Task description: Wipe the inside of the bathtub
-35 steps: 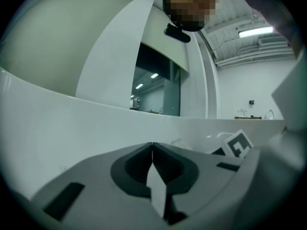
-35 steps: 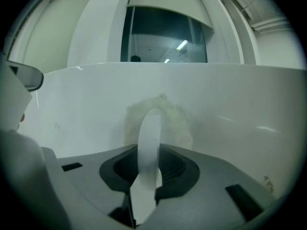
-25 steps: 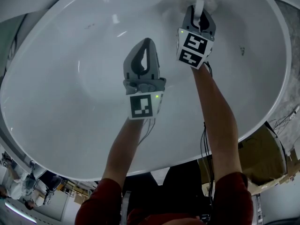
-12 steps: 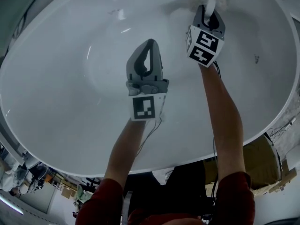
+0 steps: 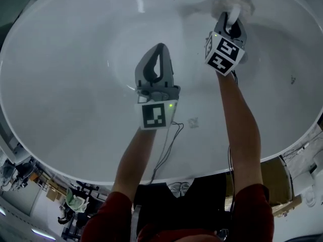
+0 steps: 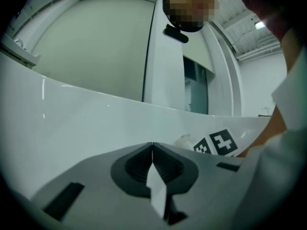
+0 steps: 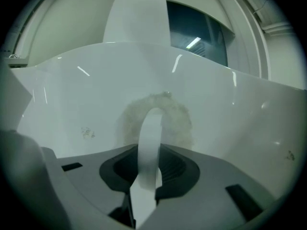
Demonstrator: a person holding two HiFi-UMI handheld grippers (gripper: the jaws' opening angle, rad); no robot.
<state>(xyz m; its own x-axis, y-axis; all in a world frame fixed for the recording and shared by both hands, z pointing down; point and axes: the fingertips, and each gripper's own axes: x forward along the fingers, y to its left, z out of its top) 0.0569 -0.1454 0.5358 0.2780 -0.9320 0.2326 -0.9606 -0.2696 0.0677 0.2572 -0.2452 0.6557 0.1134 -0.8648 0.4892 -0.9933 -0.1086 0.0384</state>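
The white bathtub [image 5: 75,74] fills the head view. A fluffy grey-white wiping pad [image 5: 229,1] lies flat against its far wall. My right gripper [image 5: 233,20] is shut on the pad's white strap [image 7: 150,138], which loops up between the jaws in front of the pad [image 7: 177,114]. My left gripper [image 5: 157,48] hovers over the tub's middle, to the left of the right one, with its jaws shut on nothing. In the left gripper view the jaws [image 6: 152,148] meet in a closed line over the tub wall [image 6: 72,119], and the right gripper's marker cube [image 6: 218,143] shows beyond.
Thin cables [image 5: 166,150] hang from the grippers across the tub's near wall. A small smudge [image 5: 193,122] and dark specks [image 5: 292,78] mark the tub. A person in white [image 6: 168,56] stands beyond the far rim. Floor clutter [image 5: 75,200] and a cardboard box [image 5: 282,180] lie below the near rim.
My right gripper and the pad have slid to the right along the far wall. The left gripper has kept about the same place, still shut.
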